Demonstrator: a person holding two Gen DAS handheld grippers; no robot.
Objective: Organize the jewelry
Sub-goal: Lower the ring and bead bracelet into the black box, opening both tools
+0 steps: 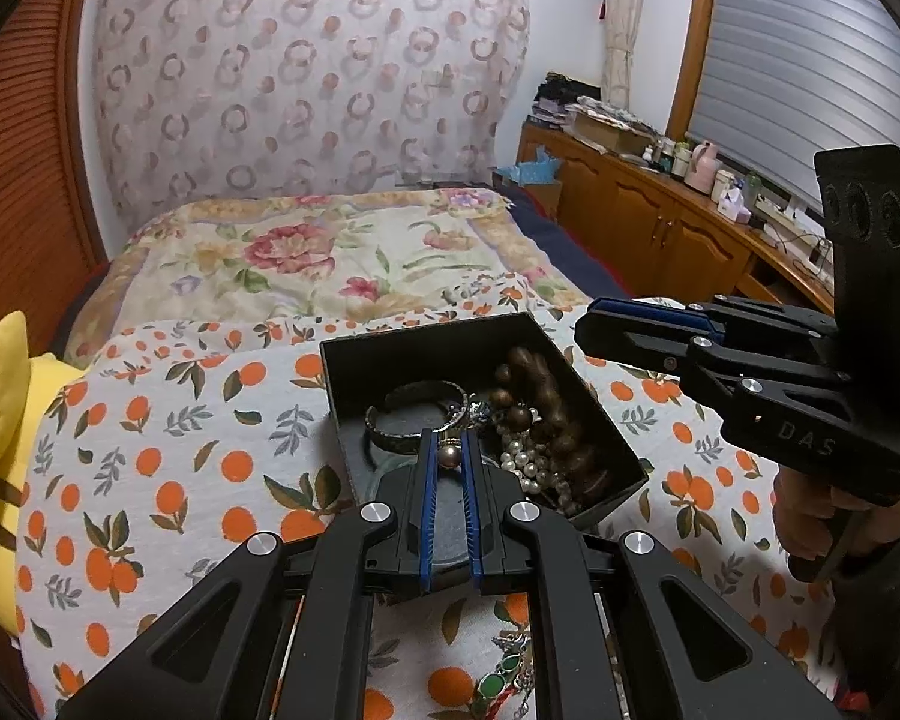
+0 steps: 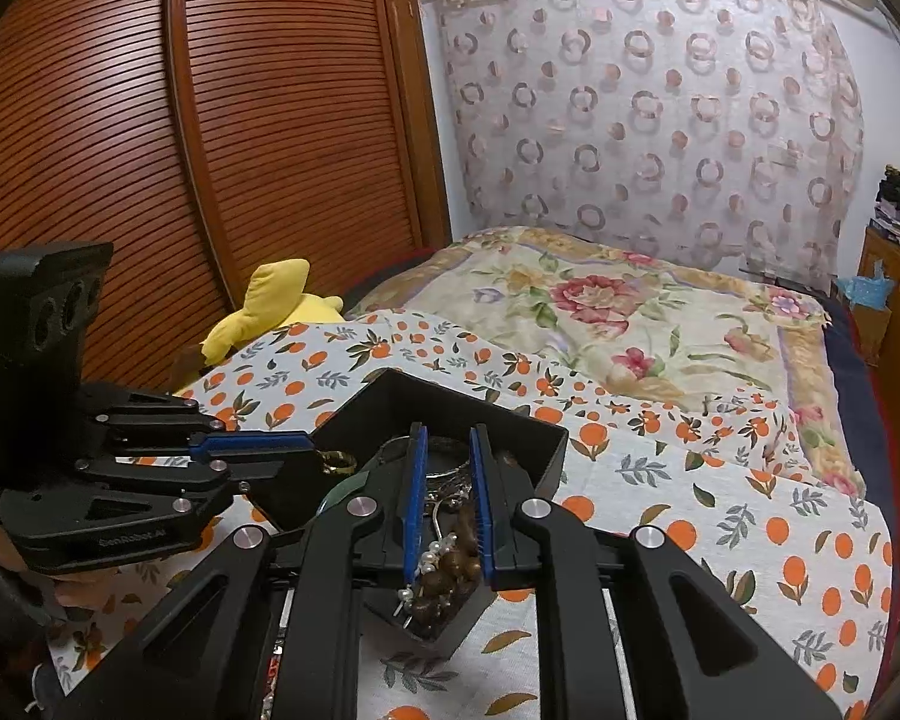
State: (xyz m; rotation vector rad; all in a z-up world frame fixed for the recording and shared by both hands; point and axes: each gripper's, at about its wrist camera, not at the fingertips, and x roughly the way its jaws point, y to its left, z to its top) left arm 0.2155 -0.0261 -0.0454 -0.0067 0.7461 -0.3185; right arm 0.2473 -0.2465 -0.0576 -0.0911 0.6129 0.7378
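Jewelry fills the black box (image 1: 576, 372) on our orange-print cloth (image 1: 168, 432): a dark bangle (image 1: 390, 414), wooden beads (image 1: 540, 384) and pearls (image 1: 525, 459). Our left gripper (image 1: 448, 441) is nearly closed on a small gold ring (image 1: 448, 455); the right view shows this ring (image 2: 337, 461) at the box corner. Our right gripper (image 2: 448, 438) hangs half open above the box, holding nothing. Only the left view shows green jewelry (image 1: 498, 675) lying outside, on the cloth.
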